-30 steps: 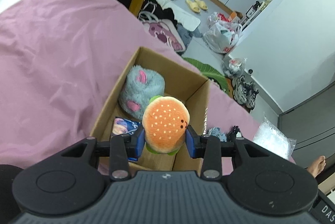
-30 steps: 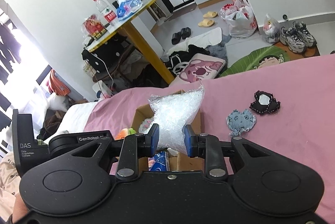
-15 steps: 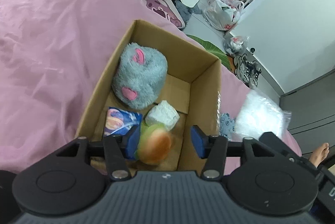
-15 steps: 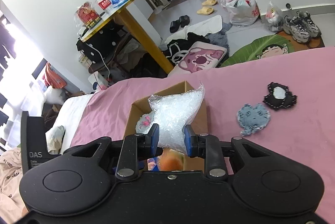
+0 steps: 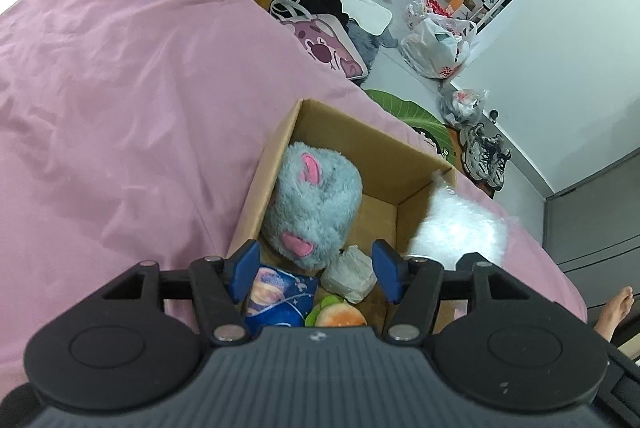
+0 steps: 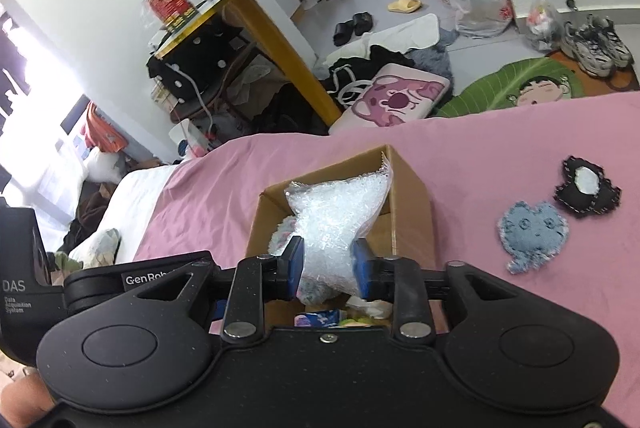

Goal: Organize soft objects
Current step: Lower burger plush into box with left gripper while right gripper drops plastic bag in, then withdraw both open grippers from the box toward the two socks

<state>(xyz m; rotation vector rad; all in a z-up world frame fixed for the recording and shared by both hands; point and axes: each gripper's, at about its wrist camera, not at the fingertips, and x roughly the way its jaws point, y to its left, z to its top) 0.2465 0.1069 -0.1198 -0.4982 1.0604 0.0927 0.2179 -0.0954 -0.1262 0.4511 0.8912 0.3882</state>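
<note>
We are holding our left gripper (image 5: 316, 268) over the near end of the cardboard box (image 5: 384, 151), its blue-padded jaws spread wide and gripping nothing. The box is sitting on the pink bedsheet (image 5: 132, 99). Inside it, a grey plush with pink ears (image 5: 314, 205) is lying against the left wall, a small white padded bundle (image 5: 349, 274) is resting just in front of it, a blue planet-print pouch (image 5: 278, 294) is lying near the left corner, and the burger plush (image 5: 338, 314) is lying at the near end, partly hidden by the gripper body. Our right gripper (image 6: 328, 264) is pinching the clear bag of white beads (image 6: 340, 216) at its lower end, the jaws pressed into it, and is holding it above the open box. On the sheet to the right of the box, well apart from it, a blue denim patch (image 6: 534, 234) and a black patch with a white centre (image 6: 586, 187) are lying close together.
</note>
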